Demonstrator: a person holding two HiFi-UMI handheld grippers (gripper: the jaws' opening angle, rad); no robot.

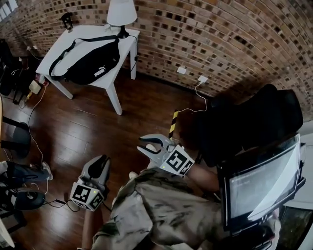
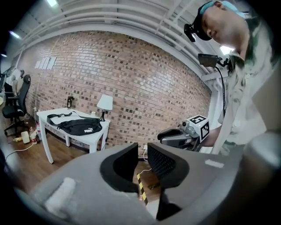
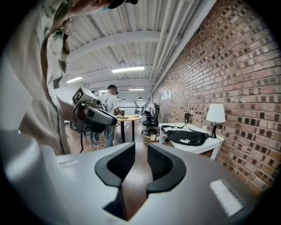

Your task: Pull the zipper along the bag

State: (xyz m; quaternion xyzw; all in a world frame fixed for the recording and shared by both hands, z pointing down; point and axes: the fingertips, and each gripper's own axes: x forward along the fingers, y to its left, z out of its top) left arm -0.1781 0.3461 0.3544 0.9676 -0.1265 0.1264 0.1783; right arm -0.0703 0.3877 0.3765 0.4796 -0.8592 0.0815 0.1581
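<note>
A black waist bag (image 1: 93, 63) with a long strap lies on the white table (image 1: 58, 51) by the brick wall, far from both grippers. It also shows as the bag (image 2: 79, 126) in the left gripper view and the bag (image 3: 186, 137) in the right gripper view. My left gripper (image 1: 100, 161) hangs low over the wooden floor, jaws slightly apart and empty, as the left gripper (image 2: 142, 154) confirms. To its right, my right gripper (image 1: 142, 144) is held near my body. The right gripper (image 3: 140, 154) stands open with only floor showing in the gap.
A white lamp (image 1: 121, 12) stands at the table's back corner. A black office chair (image 1: 254, 122) and a monitor (image 1: 261, 180) are at my right. Cables and a yellow-black striped strip (image 1: 172, 124) lie on the floor. A person (image 3: 109, 101) stands by a round table (image 3: 125, 117) farther off.
</note>
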